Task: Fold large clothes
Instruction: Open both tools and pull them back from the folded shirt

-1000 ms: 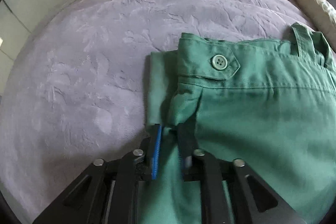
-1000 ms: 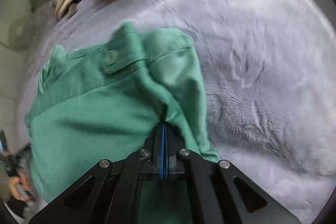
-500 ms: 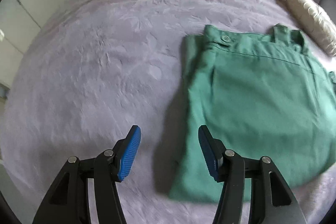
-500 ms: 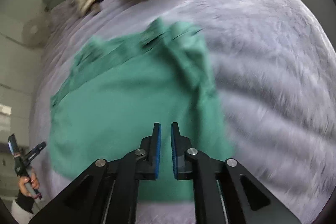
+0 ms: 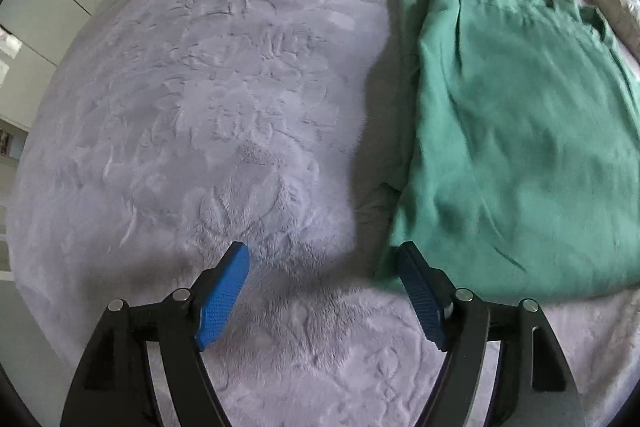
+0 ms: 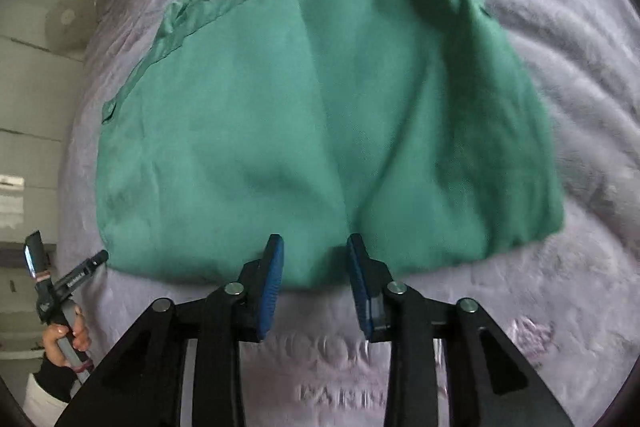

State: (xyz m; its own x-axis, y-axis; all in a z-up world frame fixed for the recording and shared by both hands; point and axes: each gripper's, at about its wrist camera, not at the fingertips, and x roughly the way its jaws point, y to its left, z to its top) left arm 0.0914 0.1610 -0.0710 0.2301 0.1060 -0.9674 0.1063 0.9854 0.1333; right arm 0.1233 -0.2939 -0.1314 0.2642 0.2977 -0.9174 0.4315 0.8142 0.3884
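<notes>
you face a bed [image 5: 200, 107] under a plush lilac blanket embossed with flowers, pale wall panels beyond. the folded green garment [image 6: 320, 115] lies flat on it. your left gripper [image 5: 324, 295] gapes wide and your right gripper [image 6: 314, 283] stands parted, both empty.
</notes>
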